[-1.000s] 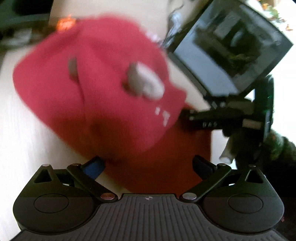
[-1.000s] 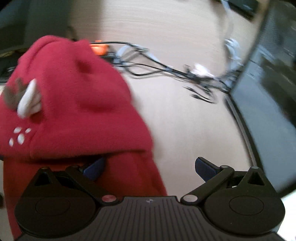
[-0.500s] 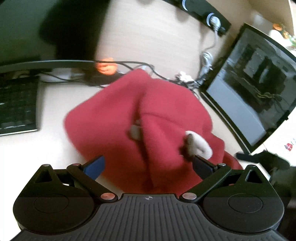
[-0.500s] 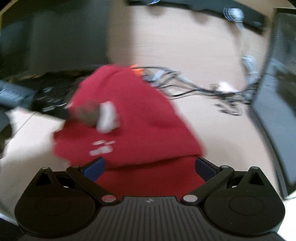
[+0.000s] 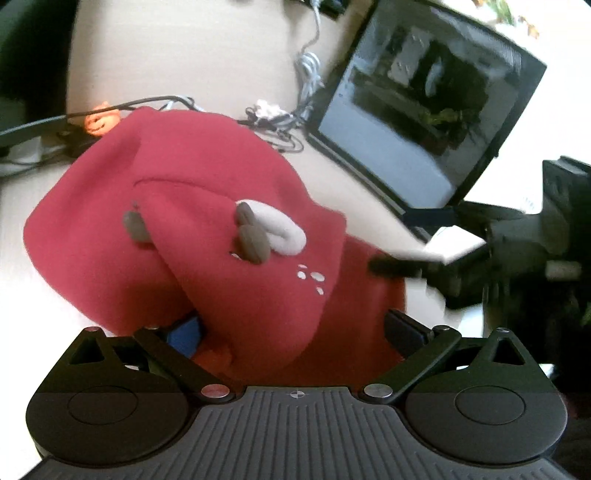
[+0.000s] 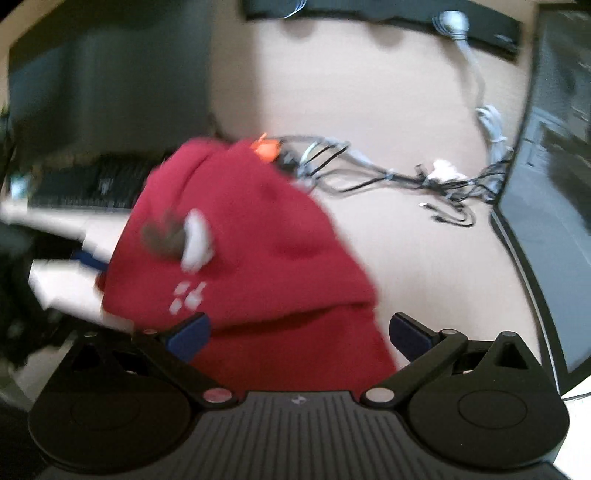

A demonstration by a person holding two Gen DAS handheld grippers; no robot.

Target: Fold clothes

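Note:
A red fleece hooded garment [image 5: 207, 192] lies bunched on the pale desk, its hood uppermost with a white ear [image 5: 280, 229] and brown antlers [image 5: 253, 242]. My left gripper [image 5: 293, 334] is open, its fingers wide apart over the garment's near edge, and red cloth lies between them. In the right wrist view the same garment [image 6: 258, 251] fills the centre, blurred. My right gripper [image 6: 299, 332] is open too, with cloth between its blue pads [image 6: 188, 332]. The other gripper's finger [image 5: 395, 266] reaches the garment's right side.
A dark monitor [image 5: 424, 110] leans at the right. Tangled cables [image 6: 406, 177] and an orange object [image 5: 99, 120] lie behind the garment. A black keyboard [image 6: 96, 184] sits at the left, and a black power strip [image 6: 369, 14] runs along the wall.
Both cameras have swung around the garment. The left gripper has come closer, so cloth now covers its left pad. The right view has pulled back and turned left, revealing the keyboard.

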